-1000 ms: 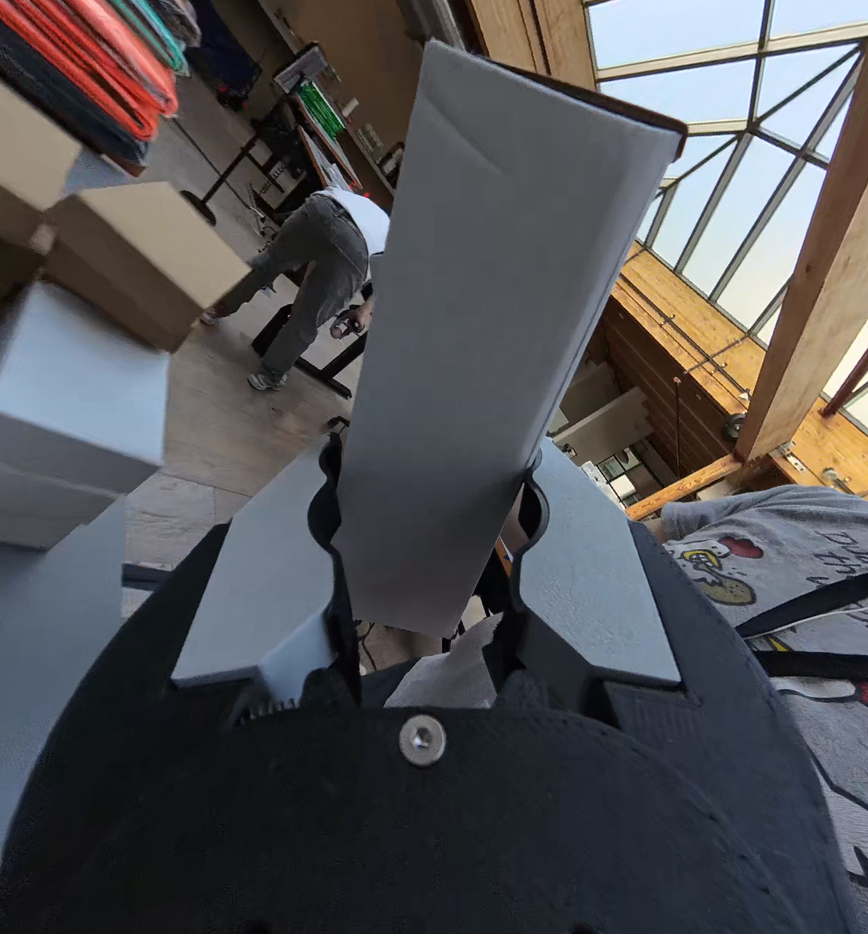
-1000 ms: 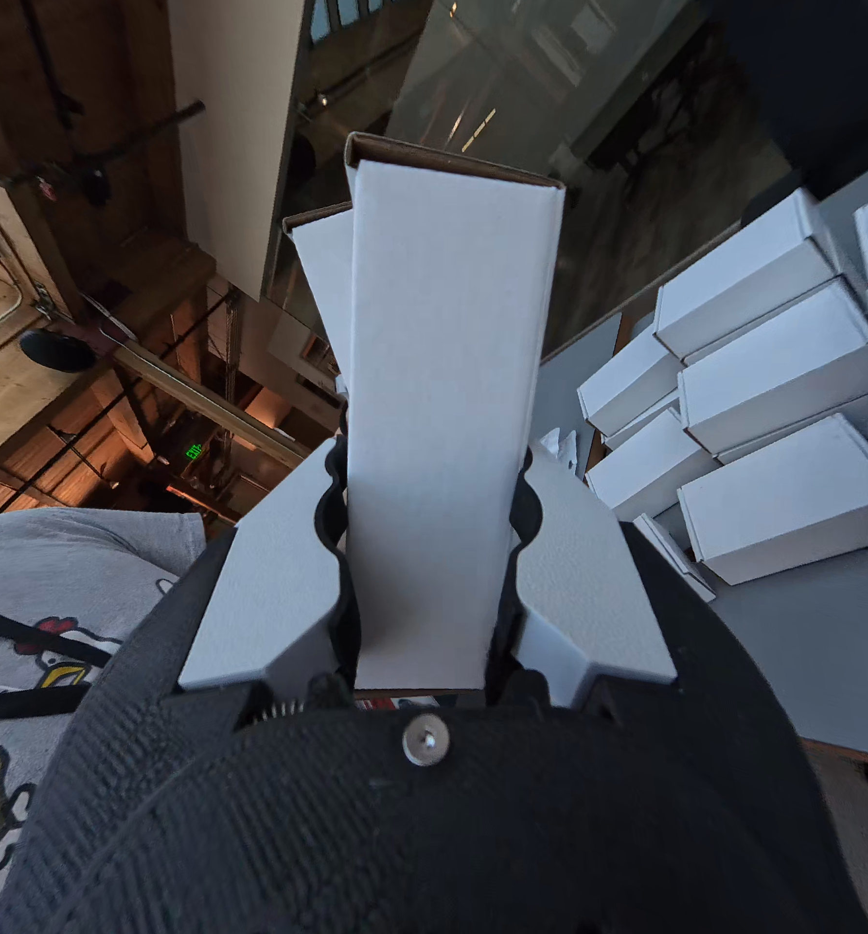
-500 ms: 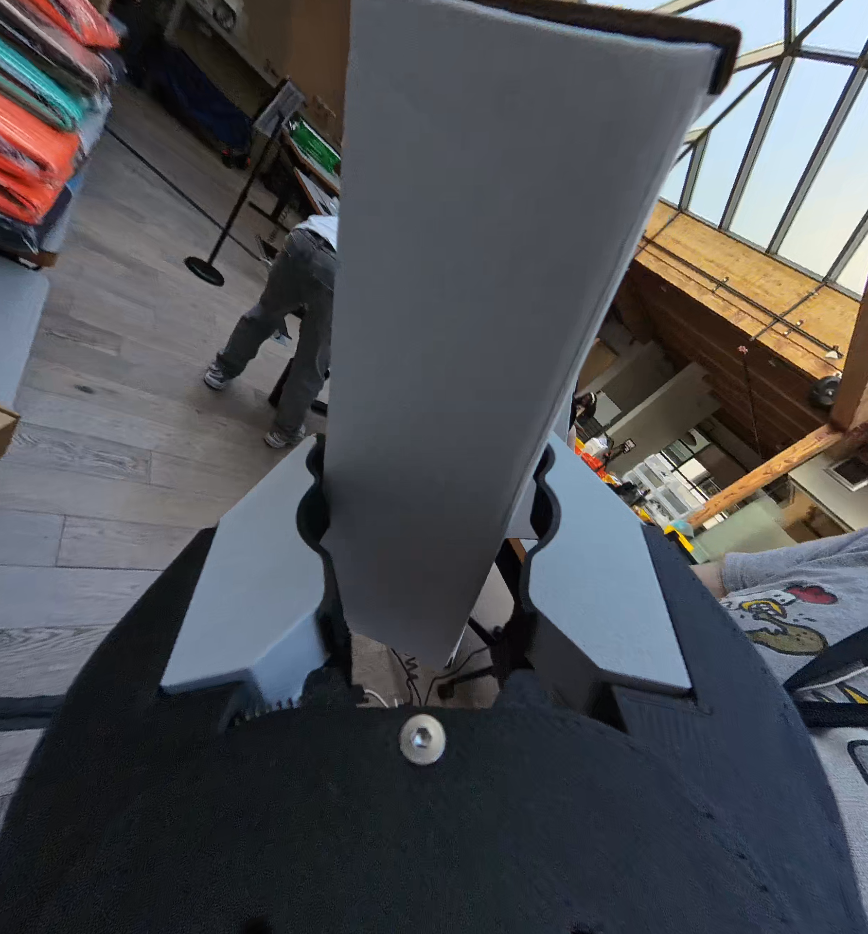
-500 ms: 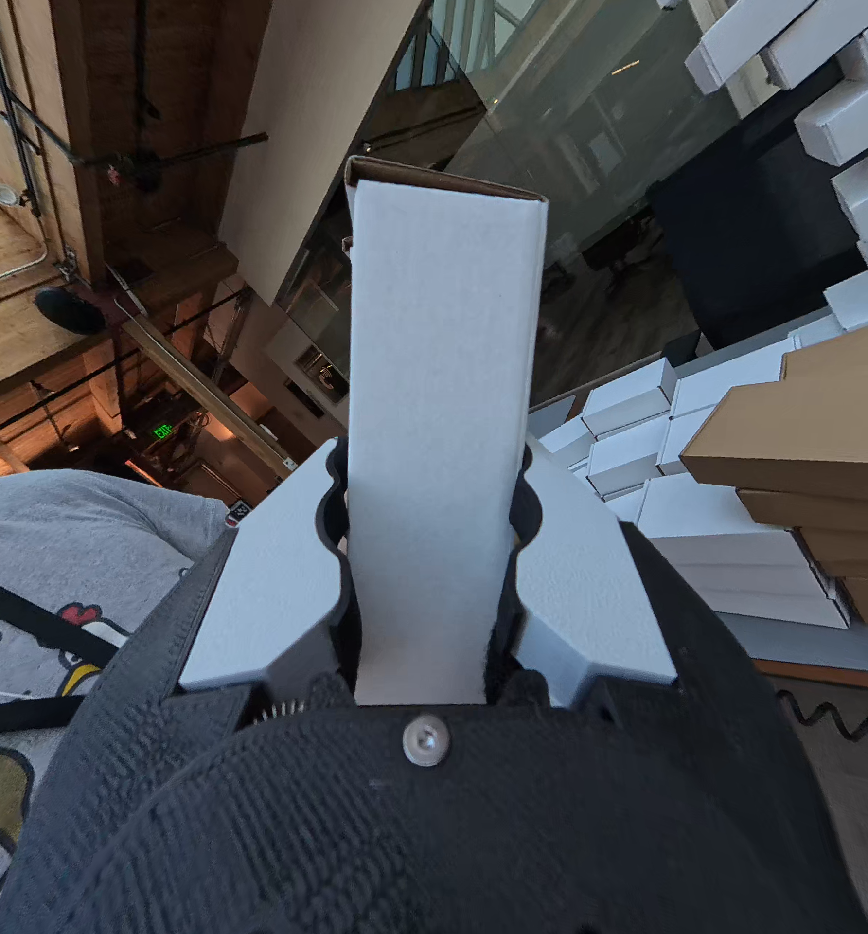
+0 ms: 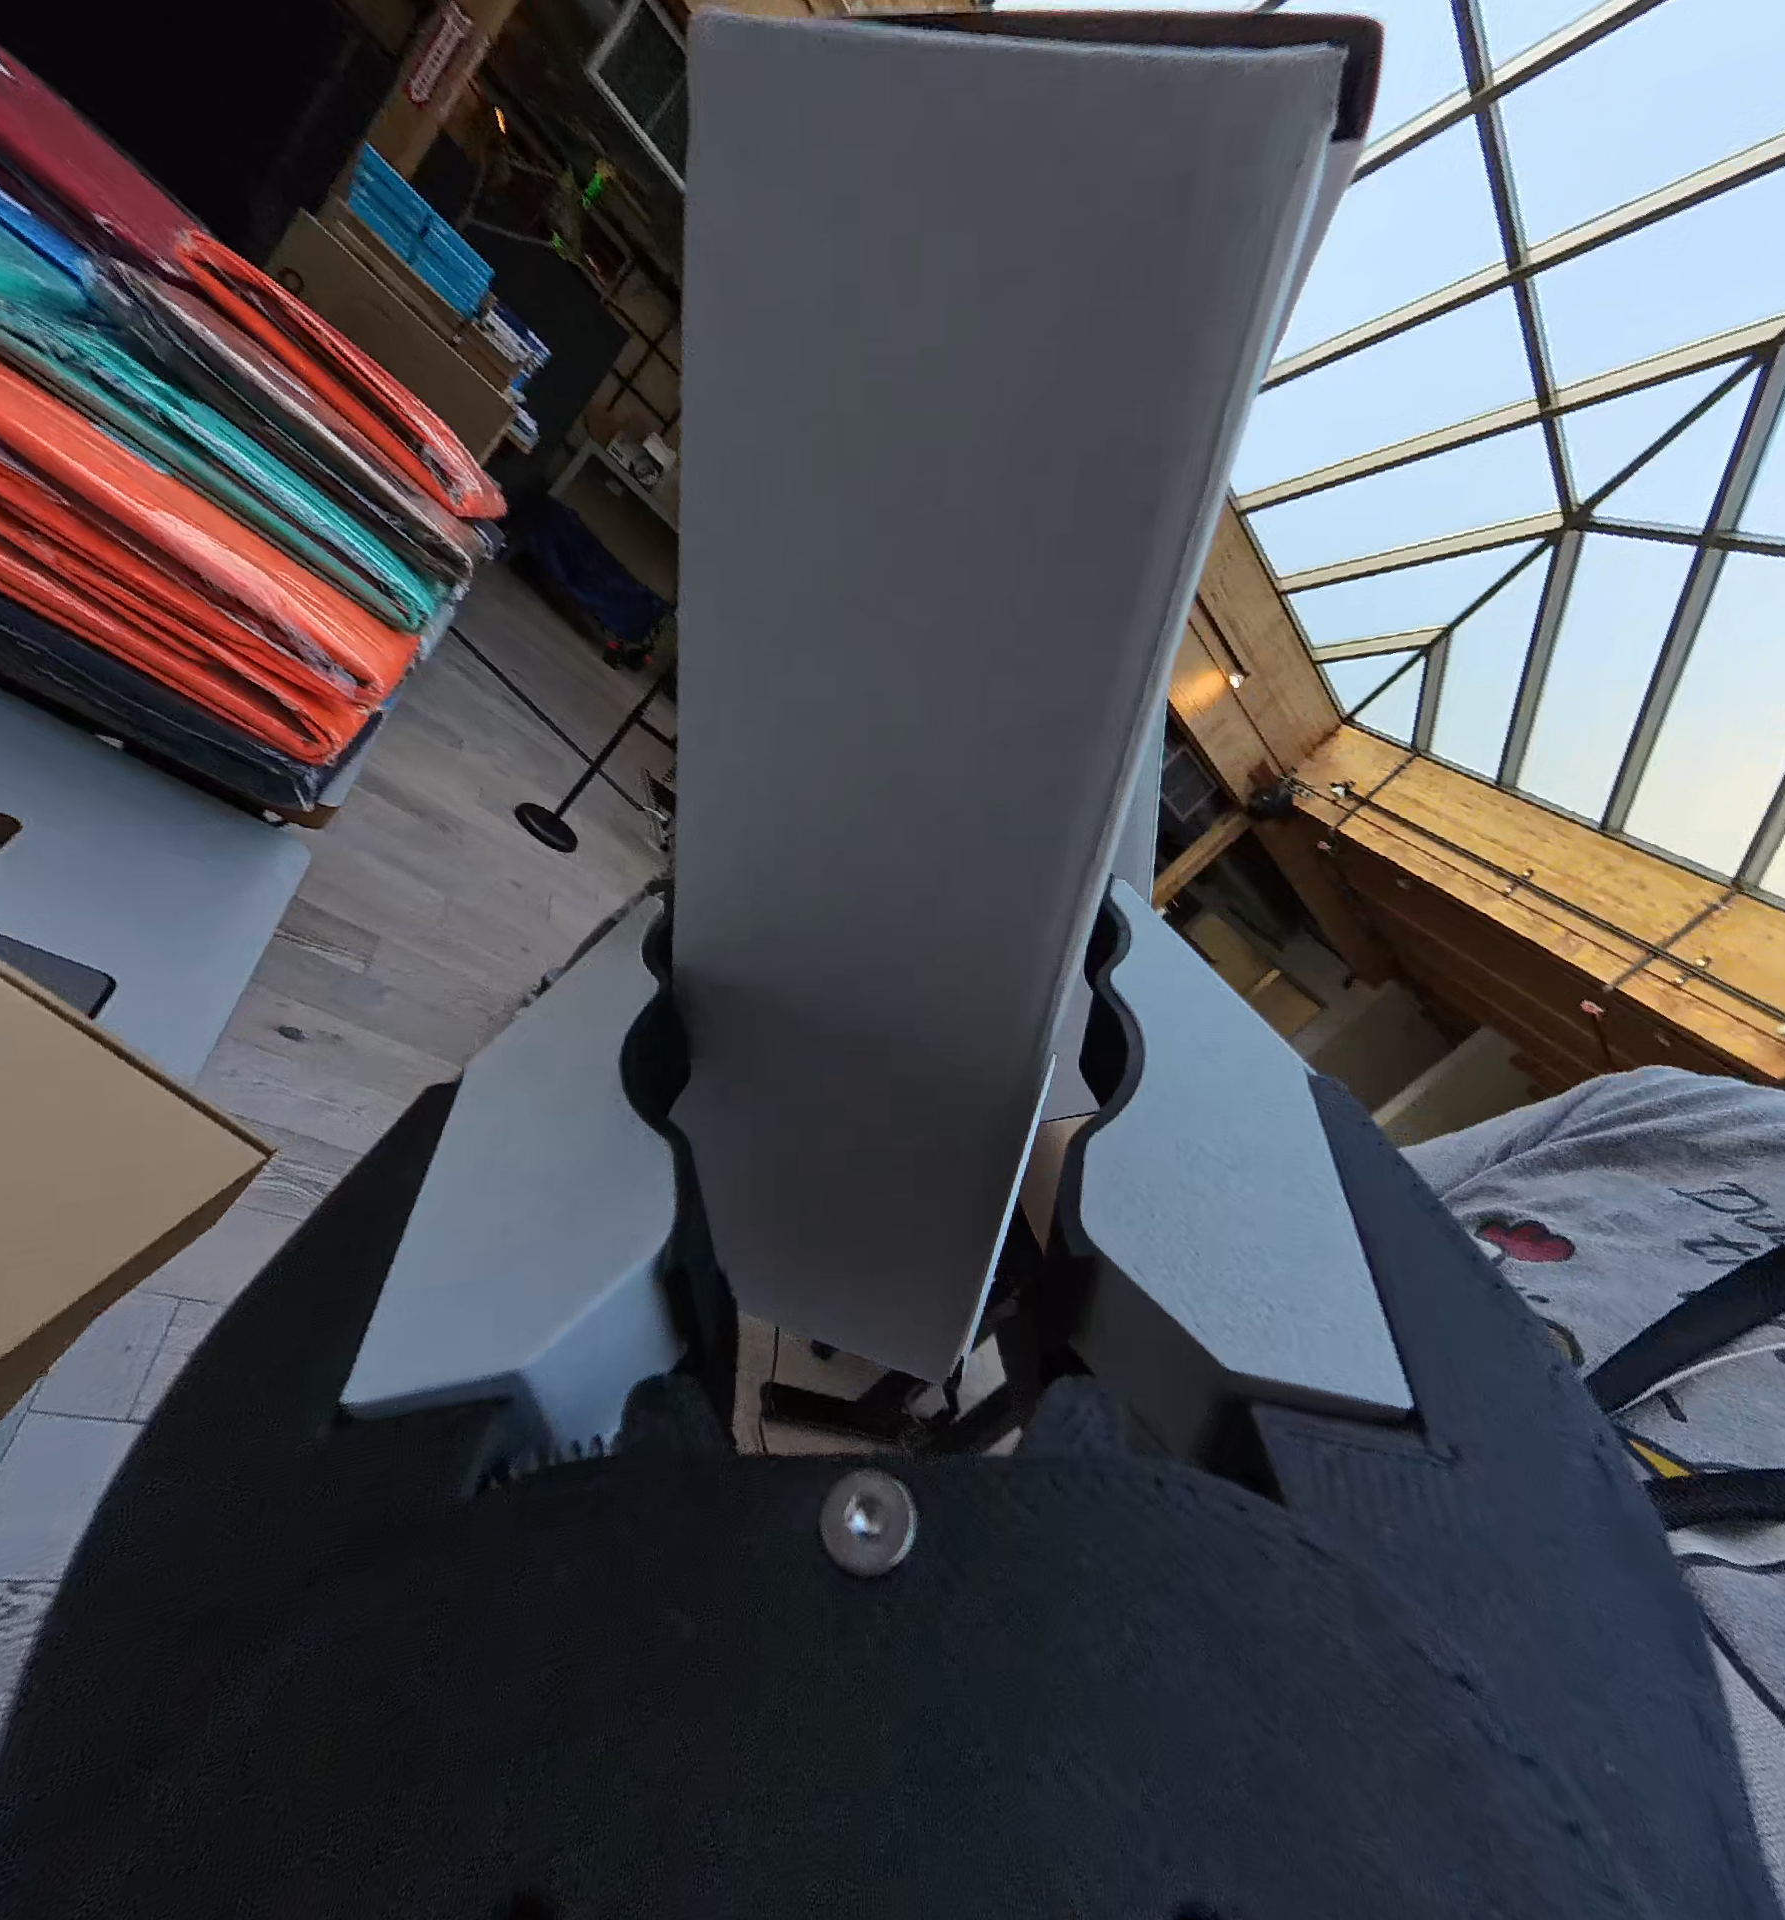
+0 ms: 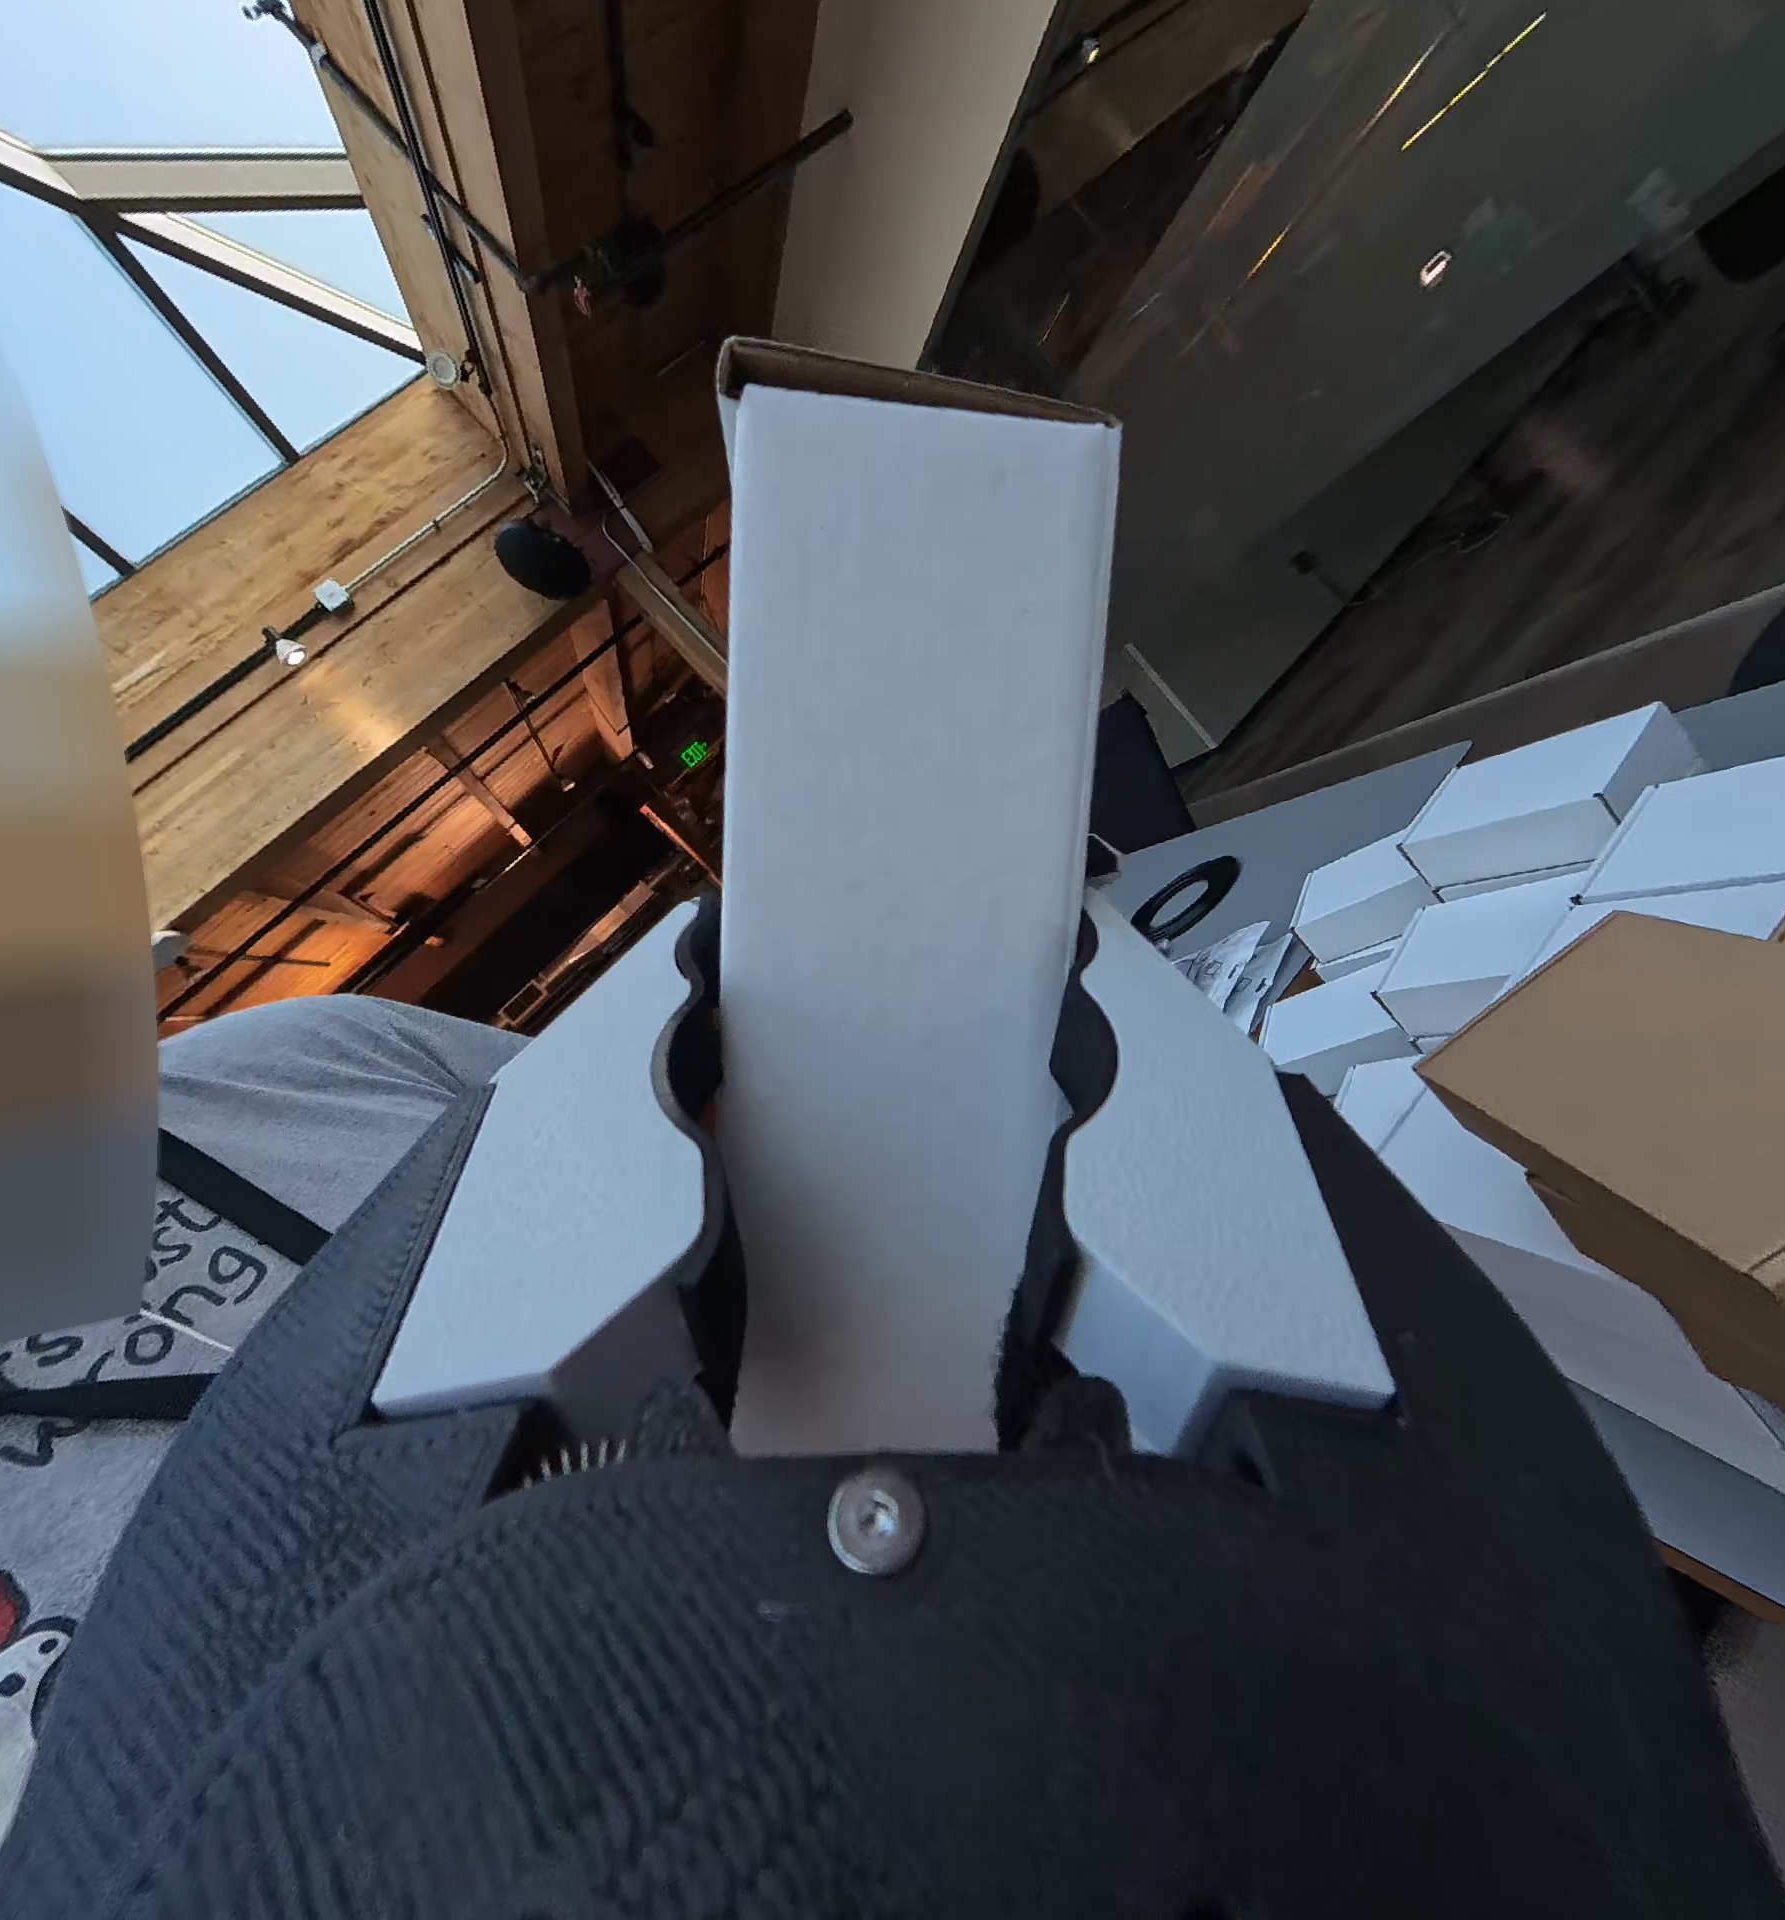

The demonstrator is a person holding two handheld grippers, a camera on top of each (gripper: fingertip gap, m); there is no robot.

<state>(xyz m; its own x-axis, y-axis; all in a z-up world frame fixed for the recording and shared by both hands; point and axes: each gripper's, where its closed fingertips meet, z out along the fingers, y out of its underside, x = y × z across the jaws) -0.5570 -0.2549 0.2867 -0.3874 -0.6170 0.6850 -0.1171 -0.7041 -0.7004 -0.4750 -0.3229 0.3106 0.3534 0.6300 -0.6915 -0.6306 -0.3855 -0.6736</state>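
Observation:
My left gripper (image 5: 883,1023) is shut on the side of a white cardboard box (image 5: 950,582), seen edge-on and rising up the middle of the left wrist view, with a brown inner edge at the top. My right gripper (image 6: 893,1023) is shut on a white box side (image 6: 914,810) too, open brown edge at the top. Both grippers hold the cardboard in the air, tilted up toward the ceiling. Whether both hold the same box I cannot tell. The person's grey printed shirt (image 5: 1677,1226) shows at the lower right of the left wrist view.
A stack of orange and teal folded sheets (image 5: 171,488) lies on a grey table at left. A brown carton (image 5: 46,1153) is close at lower left. Several white boxes (image 6: 1553,873) and brown cartons (image 6: 1677,1122) fill the table at right. A skylight (image 5: 1594,416) is overhead.
Both views have swung round while the grippers stay shut on the cardboard. The bending person has left the left view; the orange stack now fills its left side. The right view now shows the skylight.

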